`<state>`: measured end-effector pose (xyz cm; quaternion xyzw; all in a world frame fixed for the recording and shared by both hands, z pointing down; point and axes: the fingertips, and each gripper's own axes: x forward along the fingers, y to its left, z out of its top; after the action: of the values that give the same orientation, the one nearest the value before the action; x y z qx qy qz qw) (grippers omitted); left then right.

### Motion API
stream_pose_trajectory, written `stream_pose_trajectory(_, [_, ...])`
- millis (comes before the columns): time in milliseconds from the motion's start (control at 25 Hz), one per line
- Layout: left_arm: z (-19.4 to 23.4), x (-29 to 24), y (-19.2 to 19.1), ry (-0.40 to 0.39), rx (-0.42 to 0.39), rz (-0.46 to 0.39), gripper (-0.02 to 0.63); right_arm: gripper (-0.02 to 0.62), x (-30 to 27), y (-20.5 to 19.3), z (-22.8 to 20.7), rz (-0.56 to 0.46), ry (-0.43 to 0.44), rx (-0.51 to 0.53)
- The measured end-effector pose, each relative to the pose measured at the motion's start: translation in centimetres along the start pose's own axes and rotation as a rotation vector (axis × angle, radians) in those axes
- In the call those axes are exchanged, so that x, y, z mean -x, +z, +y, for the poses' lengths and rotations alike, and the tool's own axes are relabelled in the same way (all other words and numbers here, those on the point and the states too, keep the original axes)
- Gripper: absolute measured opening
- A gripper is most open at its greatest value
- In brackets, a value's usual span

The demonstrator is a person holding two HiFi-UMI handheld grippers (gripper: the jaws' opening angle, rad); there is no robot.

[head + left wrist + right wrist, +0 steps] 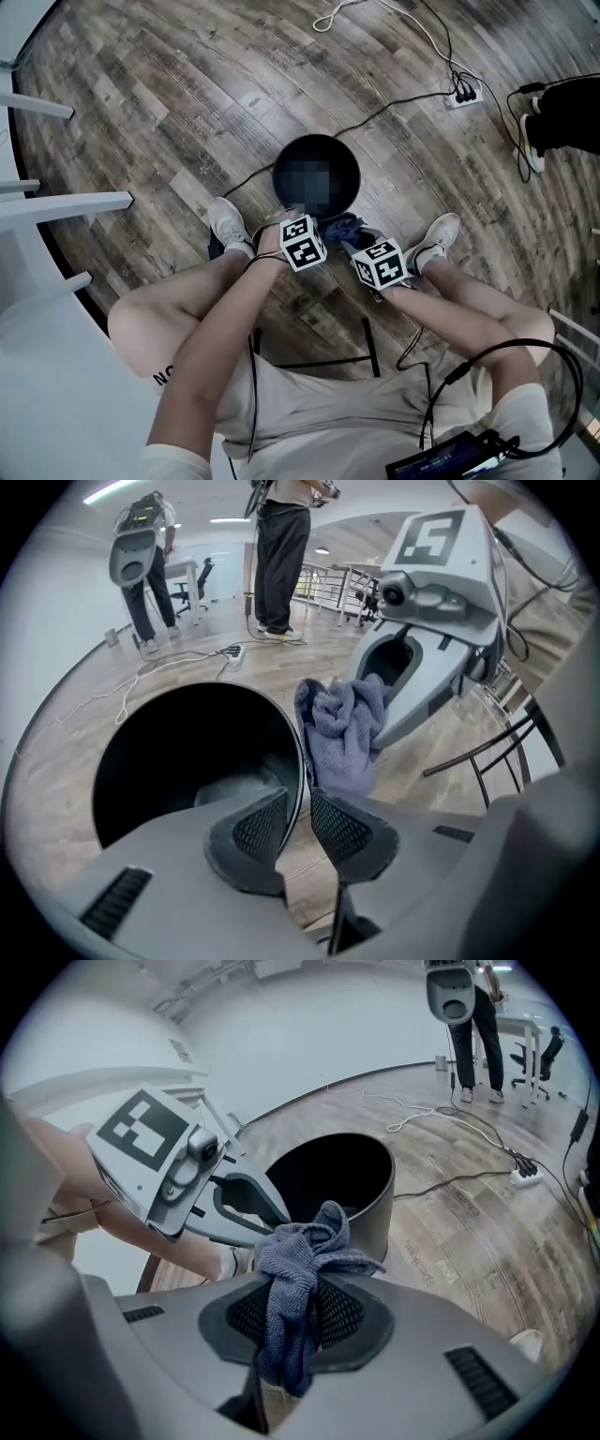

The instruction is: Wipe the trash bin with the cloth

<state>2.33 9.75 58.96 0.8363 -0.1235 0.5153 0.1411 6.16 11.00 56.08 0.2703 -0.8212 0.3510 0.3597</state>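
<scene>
Both tools are in place, but the wiping looks barely begun, judging by how things lie. The round black open-topped trash bin (286,155) stands upright on the grey-brown wood-plank floor (187,112) between the person's feet. The left gripper (298,803) is clenched on the bin's thin near rim, one pad inside the wall and one outside, steadying it. The right gripper (293,1288) grasps a bunched blue-grey terry cloth (295,1269), which hangs just beside the outer wall below the rim; whether it touches cannot be told. Most of the wall, outside and inside, seems left to do. The bin's surface is dark with a dull sheen; a pale patch shows low inside, either dust or reflection.
</scene>
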Motion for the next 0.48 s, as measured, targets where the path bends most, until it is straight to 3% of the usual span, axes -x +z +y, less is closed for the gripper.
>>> stream_pose_trajectory(200, [0.5,0.5,-1.9,0.015,-0.096,0.076,0.071,0.077,-0.4,0.1,1.2,0.000,0.024,-0.024])
stream_pose_trajectory(480, [0.8,0.7,-1.9,-0.021,-0.074,0.061,0.071,0.077,-2.8,0.7,1.2,0.005,0.014,-0.041])
